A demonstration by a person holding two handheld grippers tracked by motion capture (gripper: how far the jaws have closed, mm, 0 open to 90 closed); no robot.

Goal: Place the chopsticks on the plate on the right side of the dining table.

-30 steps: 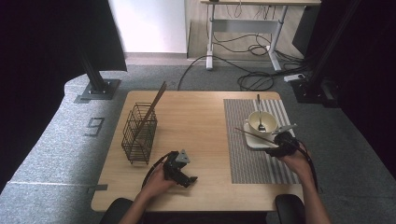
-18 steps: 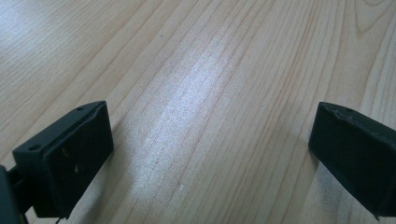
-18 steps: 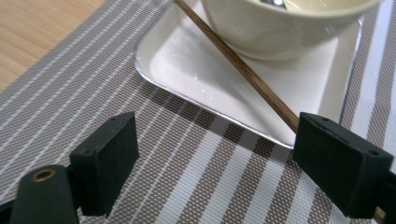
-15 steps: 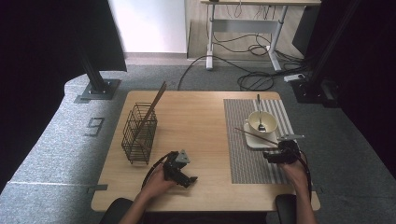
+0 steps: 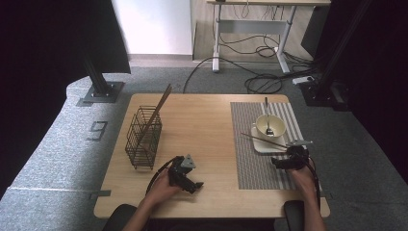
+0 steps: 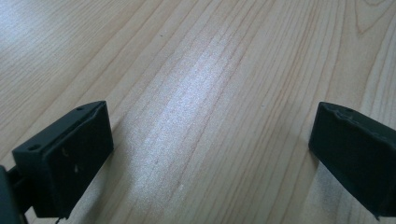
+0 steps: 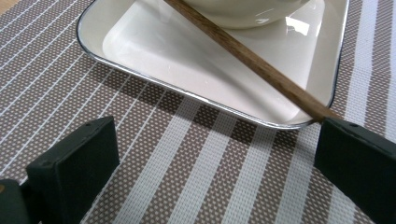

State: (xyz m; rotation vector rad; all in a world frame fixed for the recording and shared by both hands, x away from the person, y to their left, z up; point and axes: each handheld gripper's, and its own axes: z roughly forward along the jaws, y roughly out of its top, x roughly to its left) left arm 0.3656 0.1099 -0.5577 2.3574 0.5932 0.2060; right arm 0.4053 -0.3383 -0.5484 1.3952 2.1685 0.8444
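You'll see a wire basket (image 5: 143, 139) at nine o'clock on the wooden table (image 5: 202, 120) with one stick (image 5: 156, 111) leaning inside. Cables (image 5: 260, 82) trail at twelve o'clock.

On the light wooden bench (image 5: 207, 125), a striped woven placemat (image 5: 255, 168) is taken as landmark. A cream bowl (image 5: 270, 125) holding a metal spoon (image 5: 267, 118) is set on a white square plate (image 5: 262, 144) upon it, with a dark wooden chopstick (image 5: 262, 140) laid across the plate. The right hand-held gripper (image 5: 280, 162) is held over the mat's near part; the left hand-held gripper (image 5: 195, 185) and a black wire basket (image 5: 143, 139) are seen left of it.
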